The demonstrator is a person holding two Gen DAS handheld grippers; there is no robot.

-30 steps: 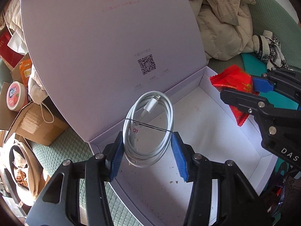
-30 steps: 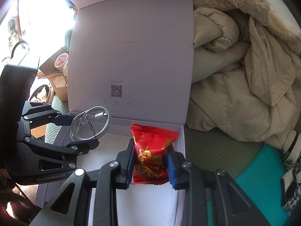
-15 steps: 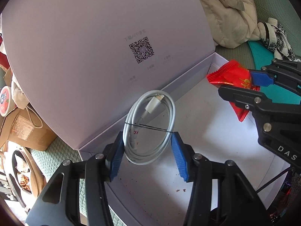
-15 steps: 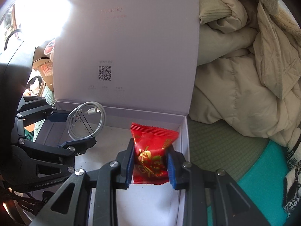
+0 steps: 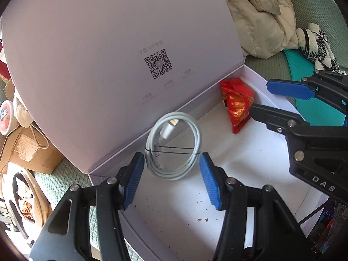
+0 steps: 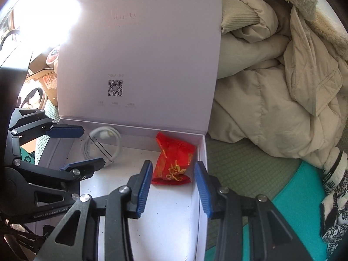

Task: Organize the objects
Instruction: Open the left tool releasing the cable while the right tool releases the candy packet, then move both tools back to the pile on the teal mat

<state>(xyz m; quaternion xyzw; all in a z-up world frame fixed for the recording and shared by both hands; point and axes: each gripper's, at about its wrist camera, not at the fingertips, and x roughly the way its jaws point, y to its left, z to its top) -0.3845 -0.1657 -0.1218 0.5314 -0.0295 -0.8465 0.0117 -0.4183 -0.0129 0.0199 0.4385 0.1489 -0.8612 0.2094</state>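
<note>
A white box [image 5: 256, 74] [image 6: 202, 152] stands with its lid [image 5: 108, 65] [image 6: 141, 54] upright. A red snack packet [image 5: 237, 106] [image 6: 176, 161] lies in the box's back right corner. My right gripper [image 6: 174, 166] [image 5: 261, 97] hovers just behind the packet; its jaws are opening and its pads are clear of the packet. A coiled white cable [image 5: 195, 134] [image 6: 104, 133] sits at the back left of the box between the fingers of my left gripper [image 5: 171, 158] [image 6: 91, 146]. Those jaws are opening too, with a small gap on each side of the coil.
A cream jacket [image 6: 271, 87] [image 5: 261, 17] is heaped right of the box on a green quilted surface [image 6: 239, 163]. Patterned socks [image 5: 315, 43] [image 6: 335, 184] lie on a teal mat [image 6: 293, 206]. A cardboard box [image 5: 28, 150] and a red-lidded tub [image 5: 6, 117] are at the left.
The right jaws spread and let the red packet drop into the box's back right corner. The left gripper sank into the box and its pads came off the cable coil.
</note>
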